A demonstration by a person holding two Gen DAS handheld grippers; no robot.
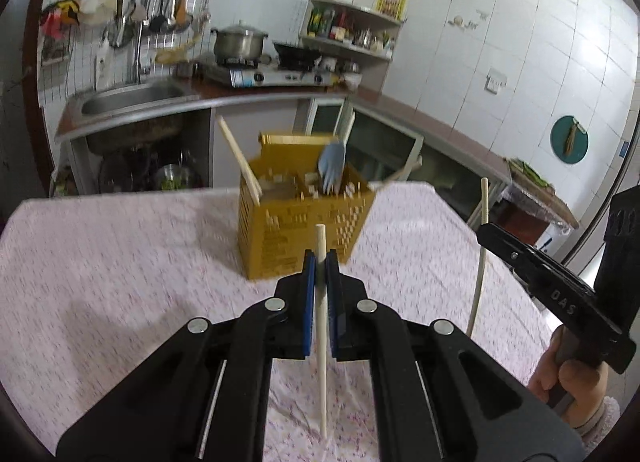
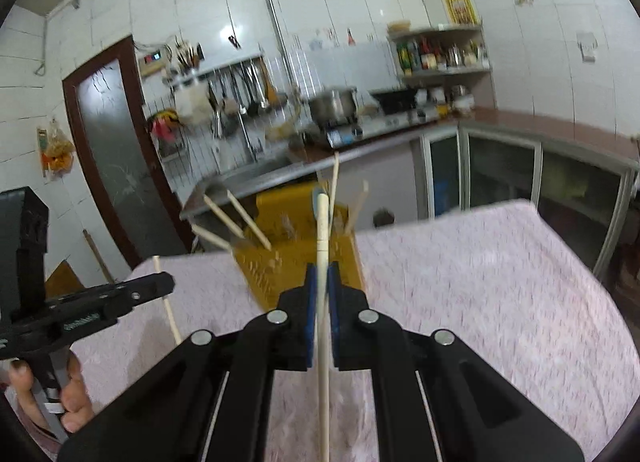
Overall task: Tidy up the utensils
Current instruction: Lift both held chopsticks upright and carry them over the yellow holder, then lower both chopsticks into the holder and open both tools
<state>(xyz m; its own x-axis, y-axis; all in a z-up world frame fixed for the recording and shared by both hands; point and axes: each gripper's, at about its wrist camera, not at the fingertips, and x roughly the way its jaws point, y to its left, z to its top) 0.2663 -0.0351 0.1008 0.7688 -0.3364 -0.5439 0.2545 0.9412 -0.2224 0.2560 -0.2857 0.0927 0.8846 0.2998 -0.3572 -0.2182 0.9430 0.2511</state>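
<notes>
My left gripper [image 1: 320, 258] is shut on a pale chopstick [image 1: 321, 342] that stands nearly upright between its blue pads. Beyond it, a yellow slotted utensil basket [image 1: 280, 238] sits on the pink-clothed table [image 1: 120, 262]. The basket holds wooden chopsticks [image 1: 239, 160] on its left and a blue plastic utensil [image 1: 333, 164] further right. My right gripper [image 2: 322, 274] is shut on a second pale chopstick [image 2: 323, 230], upright in front of the same basket [image 2: 256, 278]. Each gripper shows in the other's view: the right gripper [image 1: 482, 232] with its chopstick [image 1: 480, 282], and the left gripper [image 2: 170, 282] with its chopstick [image 2: 170, 314].
Behind the table runs a kitchen counter [image 1: 400, 102] with a steel sink [image 1: 128, 102], a gas stove and a pot [image 1: 238, 42]. Ladles hang on a wall rack [image 1: 156, 2]. A dark door [image 2: 116, 166] stands at the left. A person's hand [image 1: 568, 378] grips the right tool.
</notes>
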